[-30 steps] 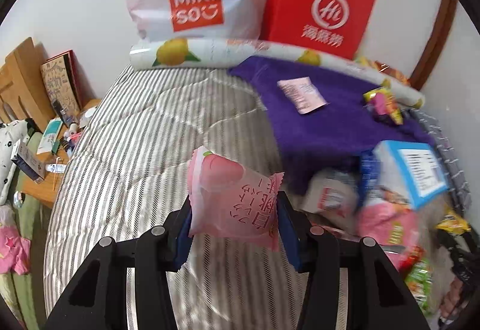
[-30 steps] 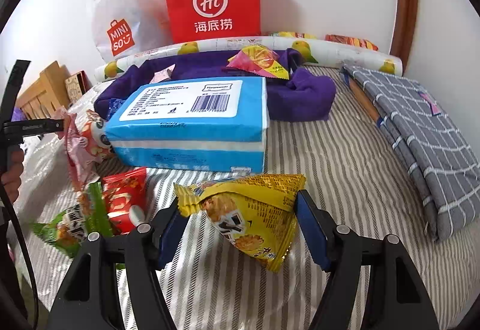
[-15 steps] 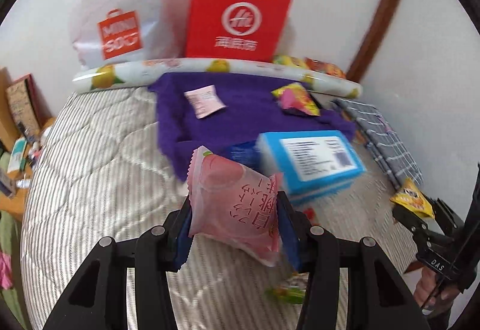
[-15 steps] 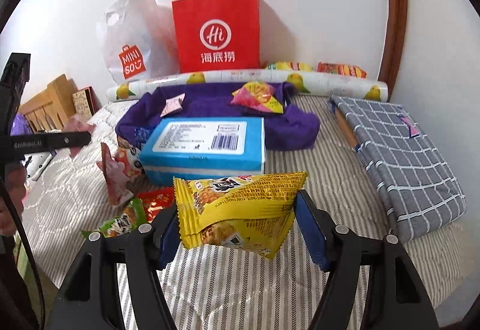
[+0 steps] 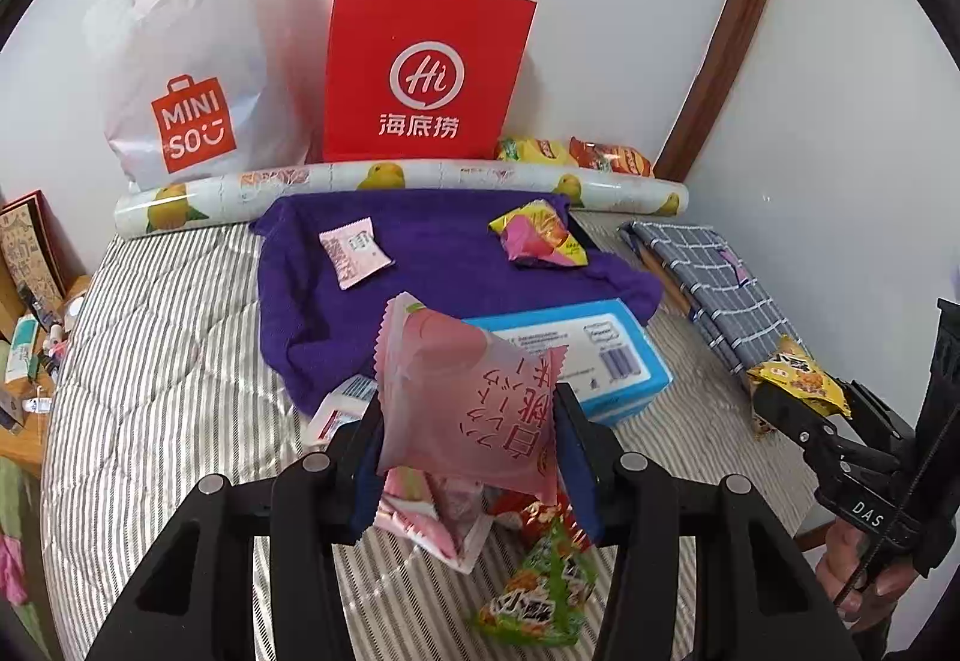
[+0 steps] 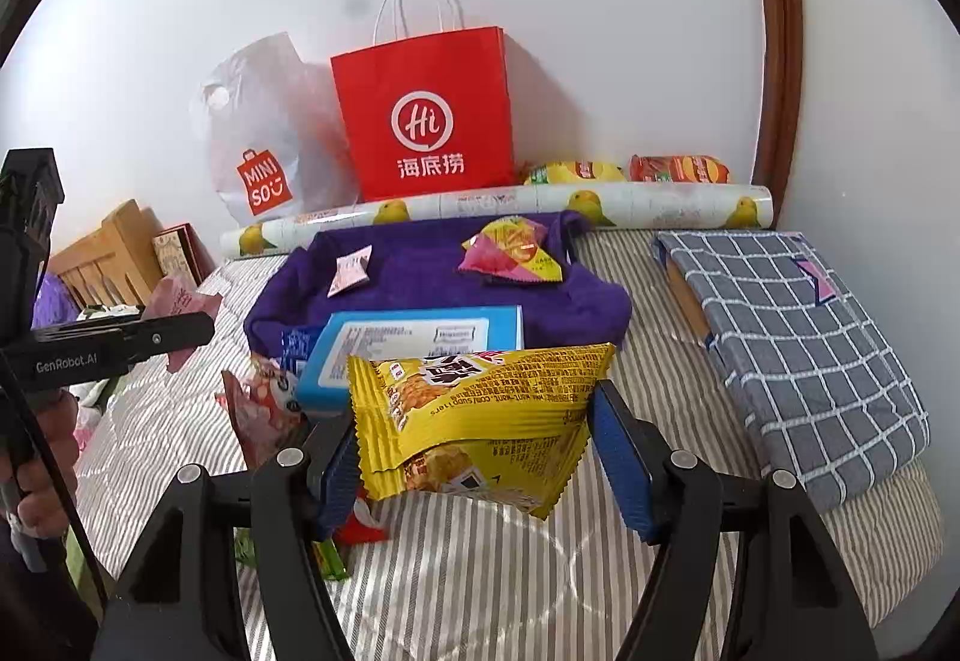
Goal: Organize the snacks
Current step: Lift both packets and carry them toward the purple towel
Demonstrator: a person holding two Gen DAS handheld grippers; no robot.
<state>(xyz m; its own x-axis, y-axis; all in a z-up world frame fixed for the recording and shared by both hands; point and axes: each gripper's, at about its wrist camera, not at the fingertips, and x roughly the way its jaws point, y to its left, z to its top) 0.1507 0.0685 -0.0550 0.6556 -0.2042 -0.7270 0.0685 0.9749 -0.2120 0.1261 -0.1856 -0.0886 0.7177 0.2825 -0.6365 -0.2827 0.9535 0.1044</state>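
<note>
My left gripper (image 5: 465, 433) is shut on a pink peach snack packet (image 5: 462, 397) and holds it above the bed. My right gripper (image 6: 474, 451) is shut on a yellow snack bag (image 6: 480, 415), also held up; it shows at the right of the left wrist view (image 5: 795, 376). On the purple towel (image 5: 444, 253) lie a small pink packet (image 5: 354, 251) and a yellow-pink bag (image 5: 537, 236). A blue tissue pack (image 5: 591, 355) sits at the towel's front edge. Loose snacks, among them a green bag (image 5: 540, 595), lie below my left gripper.
A red paper bag (image 5: 426, 72) and a white Miniso bag (image 5: 192, 66) stand against the wall behind a lemon-print roll (image 5: 390, 184). Two snack bags (image 6: 630, 170) lie behind the roll. A grey checked folded cloth (image 6: 792, 325) lies right. A wooden bedside shelf (image 5: 24, 301) is left.
Both grippers have risen and pulled back with their packets. The left view has swung right, from the bed's left side to face the bags at the wall.
</note>
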